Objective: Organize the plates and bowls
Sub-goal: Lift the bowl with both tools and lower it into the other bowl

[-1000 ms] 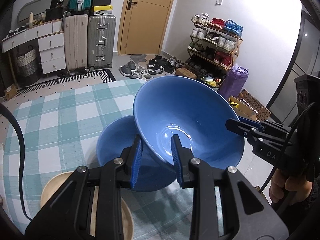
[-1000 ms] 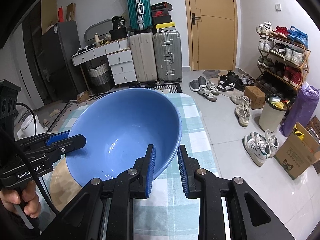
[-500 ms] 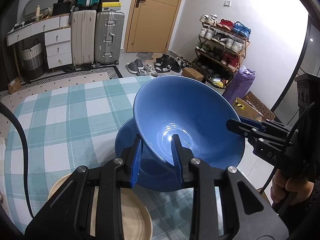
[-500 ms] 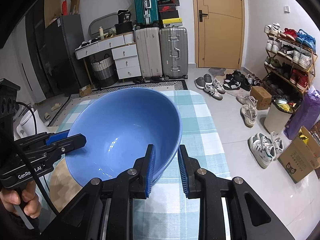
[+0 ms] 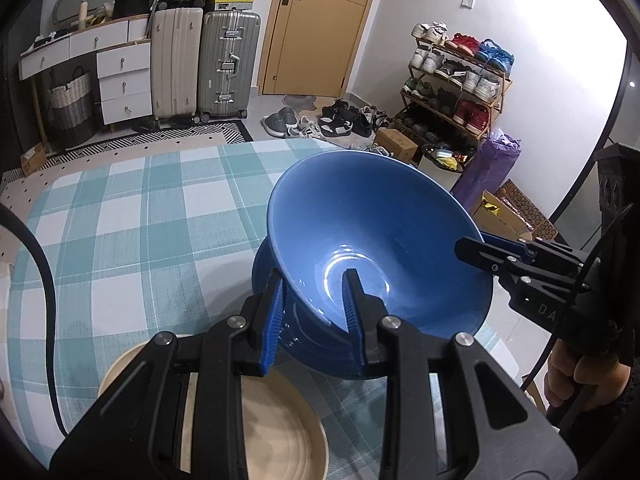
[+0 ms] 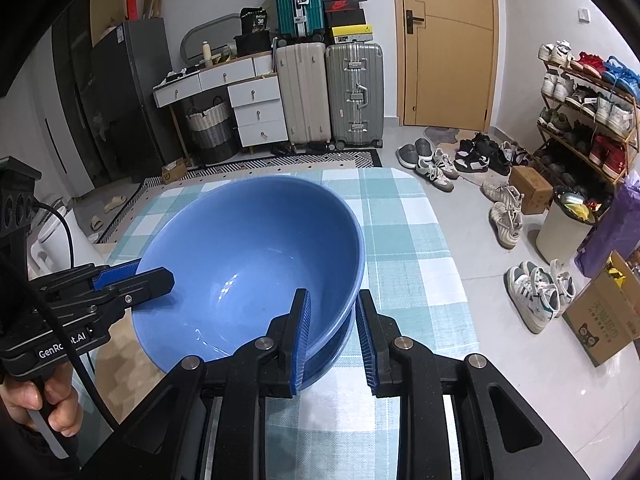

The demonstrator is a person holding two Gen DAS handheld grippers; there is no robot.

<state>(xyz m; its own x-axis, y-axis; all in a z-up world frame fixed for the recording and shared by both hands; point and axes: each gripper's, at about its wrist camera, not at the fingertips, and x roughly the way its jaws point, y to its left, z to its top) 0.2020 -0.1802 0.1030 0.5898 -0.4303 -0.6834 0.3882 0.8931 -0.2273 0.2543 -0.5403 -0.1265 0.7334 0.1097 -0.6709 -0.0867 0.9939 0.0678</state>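
Stacking is in hand, not finished. I hold 1 blue bowl (image 5: pixel 372 240) with both tongs: my left tongs (image 5: pixel 316 312) are clenched on its near rim, 1 pad outside the wall and 1 inside, and my right tongs (image 6: pixel 334 336) are clenched on the opposite rim in the same way. The held bowl is tilted and sits low over a second blue bowl (image 5: pixel 272 276), which stands on the counter (image 5: pixel 120 220) directly beneath it. From the right wrist view only a thin edge of that lower bowl (image 6: pixel 340 344) shows under the held one. I cannot tell whether the 2 bowls are already touching; my judgement is that the upper one is nearly nested but not yet let go.

Remaining, as I judge it: seat the held bowl level inside the lower one, release both tongs, then deal with the beige plate (image 5: pixel 260 420), which lies on the counter just on my side of the lower bowl, apart from the stack.

Count, as far as visible:
- Blue bowls: 2, 1 held and 1 on the counter.
- Beige plates: 1.
- Tongs: 2, both grasping the same bowl.

Other dishes may lie outside both views; none show on the checked cloth beyond the lower bowl.
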